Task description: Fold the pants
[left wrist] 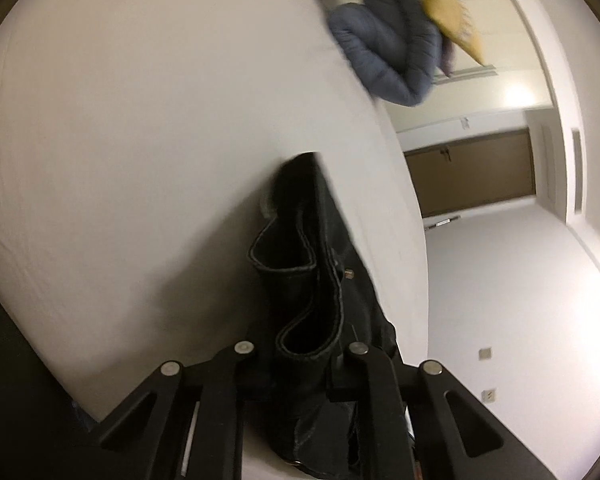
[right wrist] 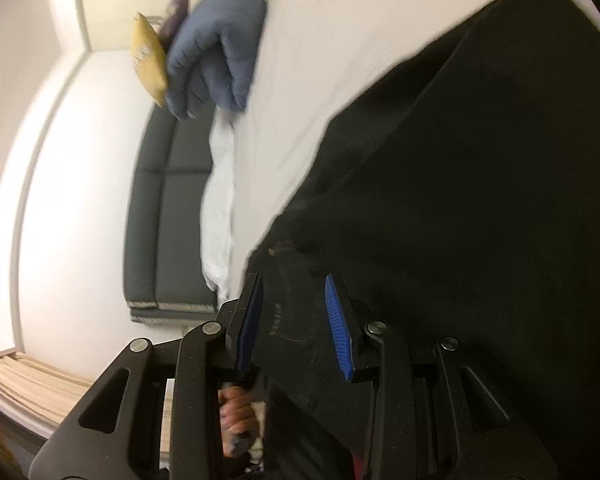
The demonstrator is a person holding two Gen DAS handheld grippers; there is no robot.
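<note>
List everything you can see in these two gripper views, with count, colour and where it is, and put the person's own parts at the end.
pants: one pair, black, on the white bed, bunched between the left gripper's fingers
bed: one, white sheet, under the pants
duvet: one, blue-grey, rolled at the far end of the bed
cushion: one, yellow, against the duvet
second cushion: one, purple, behind the yellow one
headboard: one, dark grey, padded, beside the bed
door: one, brown, far wall
left hand-held gripper: one, black, shut on the pants
right hand-held gripper: one, black with blue pads, open over the pants
hand: one, beneath the right gripper
</note>
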